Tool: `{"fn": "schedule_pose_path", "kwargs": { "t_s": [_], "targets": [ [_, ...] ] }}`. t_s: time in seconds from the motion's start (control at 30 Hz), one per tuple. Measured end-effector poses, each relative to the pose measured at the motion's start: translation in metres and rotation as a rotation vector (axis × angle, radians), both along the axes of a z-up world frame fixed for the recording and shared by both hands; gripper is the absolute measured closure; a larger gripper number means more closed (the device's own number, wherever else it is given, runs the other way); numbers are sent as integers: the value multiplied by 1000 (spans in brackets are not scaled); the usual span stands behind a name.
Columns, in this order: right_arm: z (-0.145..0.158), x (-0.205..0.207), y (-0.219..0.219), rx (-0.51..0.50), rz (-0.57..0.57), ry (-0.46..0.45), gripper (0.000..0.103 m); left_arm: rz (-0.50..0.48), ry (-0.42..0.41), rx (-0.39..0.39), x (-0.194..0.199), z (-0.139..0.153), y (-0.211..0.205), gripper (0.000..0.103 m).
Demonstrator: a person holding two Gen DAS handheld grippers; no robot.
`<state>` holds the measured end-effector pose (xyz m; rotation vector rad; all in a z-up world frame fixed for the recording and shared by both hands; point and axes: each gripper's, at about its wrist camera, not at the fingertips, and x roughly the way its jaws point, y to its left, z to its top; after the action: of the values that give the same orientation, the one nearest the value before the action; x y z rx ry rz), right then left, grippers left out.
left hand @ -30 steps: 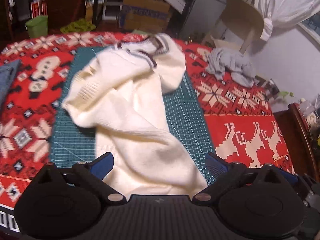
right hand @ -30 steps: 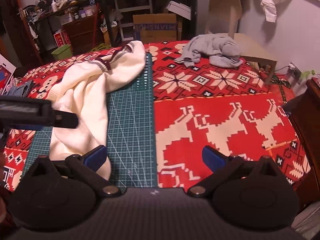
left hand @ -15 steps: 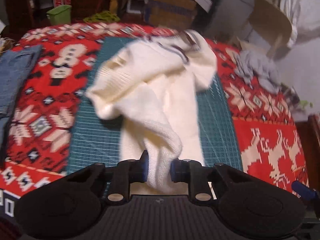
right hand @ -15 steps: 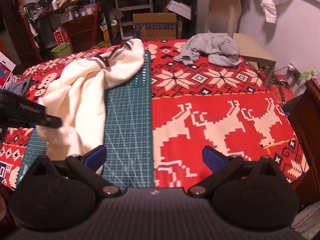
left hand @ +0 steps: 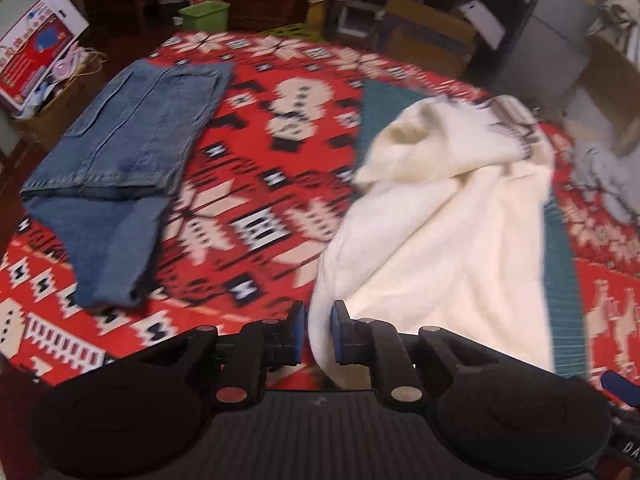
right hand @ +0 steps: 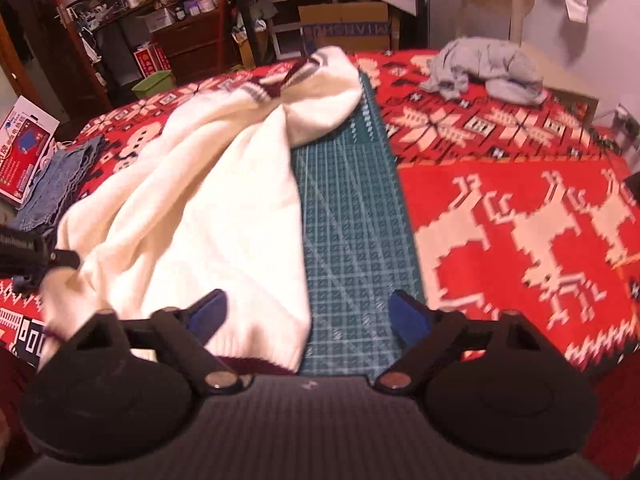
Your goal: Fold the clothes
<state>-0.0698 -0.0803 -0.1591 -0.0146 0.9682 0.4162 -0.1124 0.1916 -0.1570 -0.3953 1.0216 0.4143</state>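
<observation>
A cream knit sweater (left hand: 440,240) with a dark-striped collar lies crumpled across the green cutting mat (right hand: 352,240) and the red patterned cloth. My left gripper (left hand: 319,332) is closing on a fold of its lower edge, and the blue pads press the knit from both sides. In the right wrist view the sweater (right hand: 208,208) stretches toward the left gripper (right hand: 40,256) at the left edge. My right gripper (right hand: 308,312) hangs over the sweater's maroon-trimmed hem corner. Its jaws are closing but still wide, and the pads do not touch the cloth.
Folded blue jeans (left hand: 120,168) lie on the red cloth (left hand: 256,216) to the left of the sweater. A grey garment (right hand: 488,68) sits bunched at the far right. Beyond the table stand a green bin (left hand: 204,14), a cardboard box (right hand: 344,28) and shelves.
My left gripper shut on the sweater's lower edge and dragged it left, bringing the jeans into view. The right gripper slid left over the hem, and its jaws narrowed.
</observation>
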Motion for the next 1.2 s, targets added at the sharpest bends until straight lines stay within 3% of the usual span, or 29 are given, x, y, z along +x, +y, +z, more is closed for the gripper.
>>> {"fn": "schedule_pose_path", "kwargs": {
  "t_s": [0.03,0.1,0.17,0.37,0.6,0.7,0.83,1.07,1.2],
  "targets": [
    [-4,0,2,-2,-2,12,30,0,6,-12,-2,-3,2,90],
    [-11,4,3,-5,-17,42,51,1,17,-31,-6,-8,5,89],
    [-18,9,0,2,-45,71,64,-5,21,-29,-9,-10,5,87],
    [-25,16,-8,58,-73,97,64,-19,23,-64,-16,-15,4,78],
    [-19,11,4,10,-16,32,63,-32,23,-77,-21,-18,0,72],
    [-18,13,8,-12,0,27,62,-35,23,-64,-20,-19,0,64],
    [-26,21,2,15,-36,73,63,-41,25,-50,-21,-20,-2,64],
    [-19,28,0,31,-88,35,69,-40,27,-34,-22,-21,-2,65],
    [-26,29,10,12,-39,69,69,-44,29,-37,-22,-23,-3,68]
  ]
}}
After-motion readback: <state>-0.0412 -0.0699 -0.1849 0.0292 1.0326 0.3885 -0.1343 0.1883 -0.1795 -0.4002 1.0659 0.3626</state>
